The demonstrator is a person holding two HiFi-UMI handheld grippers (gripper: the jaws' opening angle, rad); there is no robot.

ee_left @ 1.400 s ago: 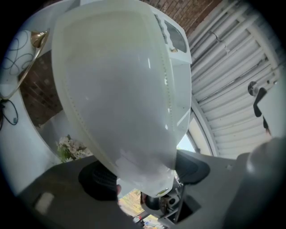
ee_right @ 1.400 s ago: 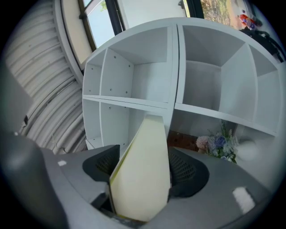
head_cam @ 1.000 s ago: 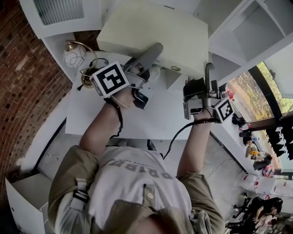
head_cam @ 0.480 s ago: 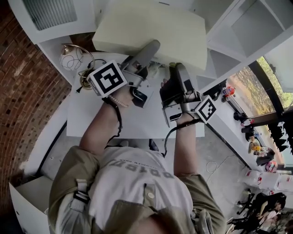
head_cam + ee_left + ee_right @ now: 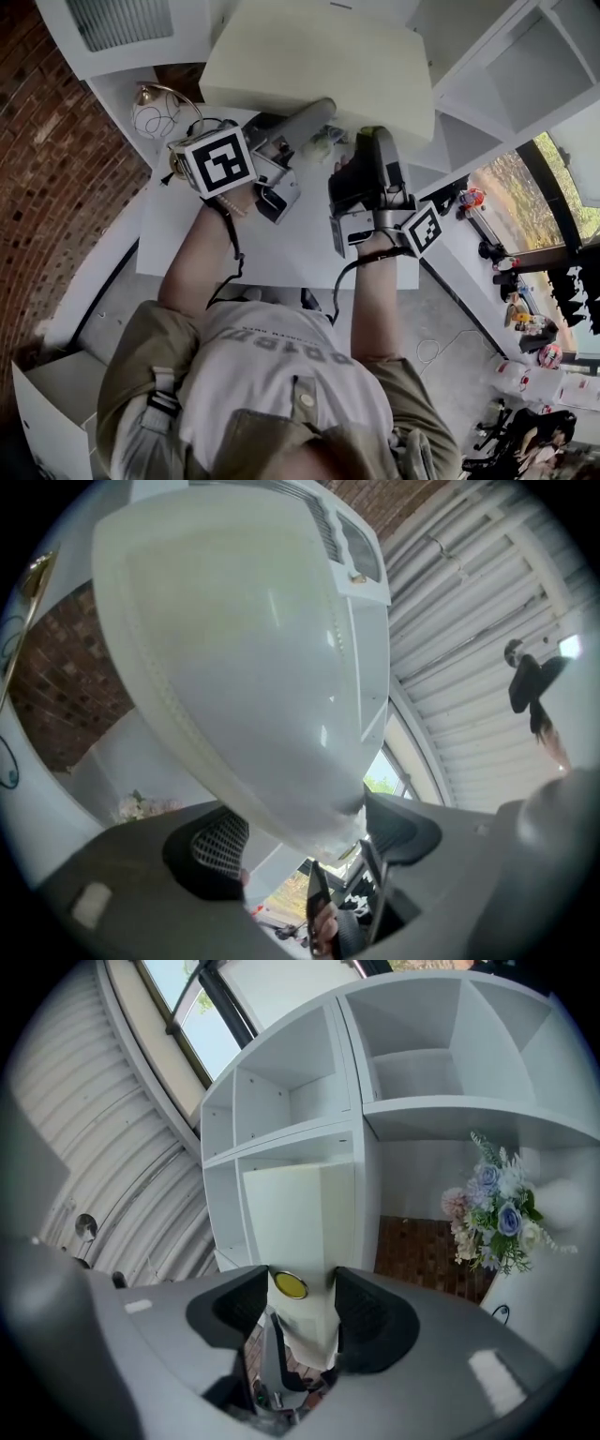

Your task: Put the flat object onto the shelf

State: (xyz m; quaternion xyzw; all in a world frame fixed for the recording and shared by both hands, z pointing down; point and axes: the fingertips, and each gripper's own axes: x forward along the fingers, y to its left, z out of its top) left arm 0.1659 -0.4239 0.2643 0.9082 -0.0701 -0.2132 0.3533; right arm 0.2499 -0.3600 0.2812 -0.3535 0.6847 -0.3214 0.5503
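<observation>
Above the far edge of the counter (image 5: 281,246), the flat object (image 5: 319,56) hangs short of the shelf (image 5: 511,70). Left gripper (image 5: 309,834) jaws look clamped wide on it, though the view is tight. Right gripper (image 5: 305,1307) jaws are closing on its edge. Seat that grip, level it, then slide in.

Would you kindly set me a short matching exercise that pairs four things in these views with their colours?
Things:
1. flat object
2. shelf
3. wall
4. flowers

Colours:
A. red-brown brick
B. blue and pink
C. plain white
D. pale cream, with a round yellow fitting

Pairs: 1-D, 2-C, 3-A, 4-B.
</observation>
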